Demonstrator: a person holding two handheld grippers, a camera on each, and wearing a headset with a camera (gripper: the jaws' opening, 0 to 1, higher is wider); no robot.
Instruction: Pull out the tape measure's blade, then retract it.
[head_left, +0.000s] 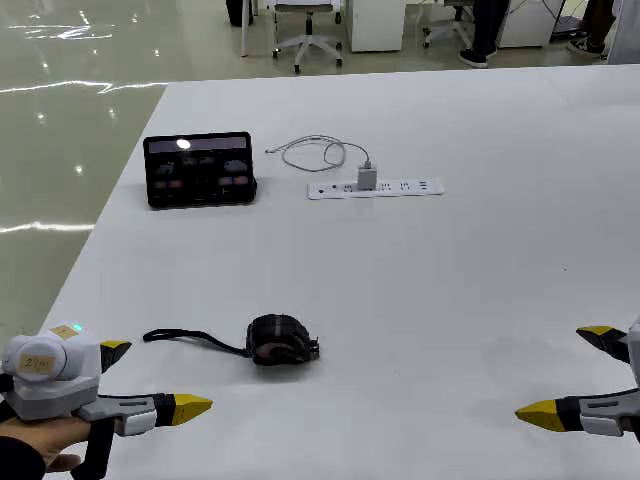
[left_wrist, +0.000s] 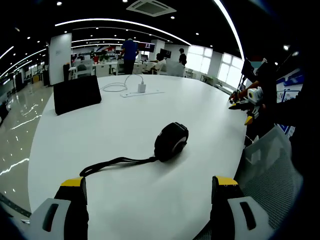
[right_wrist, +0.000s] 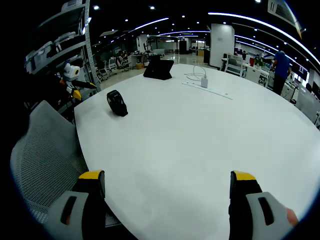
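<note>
Lying on the white table (head_left: 450, 270), the tape measure (head_left: 280, 340) rests just ahead of the left gripper (head_left: 155, 378), its strap (head_left: 190, 338) trailing leftward; the right gripper (head_left: 570, 372) hovers well apart; both grippers' jaws gape wide, empty.

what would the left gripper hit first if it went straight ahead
Most likely the tape measure, lying almost dead ahead of the left gripper; its black strap trails nearer and may brush first.

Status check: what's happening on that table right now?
Left gripper open, right gripper open, both empty. Tape measure untouched, blade retracted. Path clear.
</note>
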